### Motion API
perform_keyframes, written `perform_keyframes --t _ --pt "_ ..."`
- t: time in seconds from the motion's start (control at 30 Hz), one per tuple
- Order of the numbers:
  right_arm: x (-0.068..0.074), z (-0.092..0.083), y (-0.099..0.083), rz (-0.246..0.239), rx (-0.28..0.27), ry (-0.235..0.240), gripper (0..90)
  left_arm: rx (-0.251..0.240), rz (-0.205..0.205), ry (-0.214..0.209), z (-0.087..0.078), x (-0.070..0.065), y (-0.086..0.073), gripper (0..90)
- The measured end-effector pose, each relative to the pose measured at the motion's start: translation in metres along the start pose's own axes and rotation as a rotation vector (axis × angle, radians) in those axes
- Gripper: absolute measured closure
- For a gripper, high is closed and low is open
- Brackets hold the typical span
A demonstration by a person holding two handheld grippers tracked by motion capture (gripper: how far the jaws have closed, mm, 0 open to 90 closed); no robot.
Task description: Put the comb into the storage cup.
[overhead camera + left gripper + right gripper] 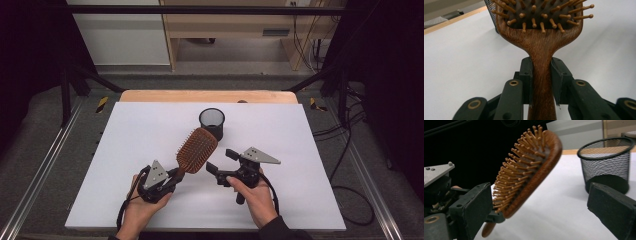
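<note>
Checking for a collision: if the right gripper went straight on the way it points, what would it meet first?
Most likely the hairbrush held by the left gripper: the right gripper stands open, aimed at its head. Depth is unclear.

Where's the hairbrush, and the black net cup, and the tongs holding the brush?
hairbrush (pixel 197 149): high view, on the bristle pad of its head.
black net cup (pixel 212 122): high view, on its mesh wall.
left tongs (pixel 542 75): left gripper view, between the two tips, which clamp the brush's handle.

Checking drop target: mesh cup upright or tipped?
Upright. The mesh cup stands on its base on the table, round rim facing up; the right gripper view shows the same.
</note>
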State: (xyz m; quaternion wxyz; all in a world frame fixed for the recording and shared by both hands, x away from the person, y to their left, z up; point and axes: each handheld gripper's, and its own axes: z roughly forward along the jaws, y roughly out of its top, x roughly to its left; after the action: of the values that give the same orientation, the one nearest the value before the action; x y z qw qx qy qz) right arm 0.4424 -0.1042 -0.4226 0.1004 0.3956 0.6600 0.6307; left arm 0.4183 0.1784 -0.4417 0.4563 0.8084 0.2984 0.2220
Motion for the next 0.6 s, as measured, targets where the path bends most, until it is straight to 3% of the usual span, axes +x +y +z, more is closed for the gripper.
perform_keyframes --t 0.33,0.6 --pt "0.010 0.017 0.012 -0.022 0.058 0.016 6.9 -0.032 -0.010 0.006 -0.002 0.001 0.001 72.4" --pt "0.015 0.028 0.017 0.006 0.066 0.029 8.7 -0.049 -0.014 0.007 -0.003 -0.001 0.002 72.4"
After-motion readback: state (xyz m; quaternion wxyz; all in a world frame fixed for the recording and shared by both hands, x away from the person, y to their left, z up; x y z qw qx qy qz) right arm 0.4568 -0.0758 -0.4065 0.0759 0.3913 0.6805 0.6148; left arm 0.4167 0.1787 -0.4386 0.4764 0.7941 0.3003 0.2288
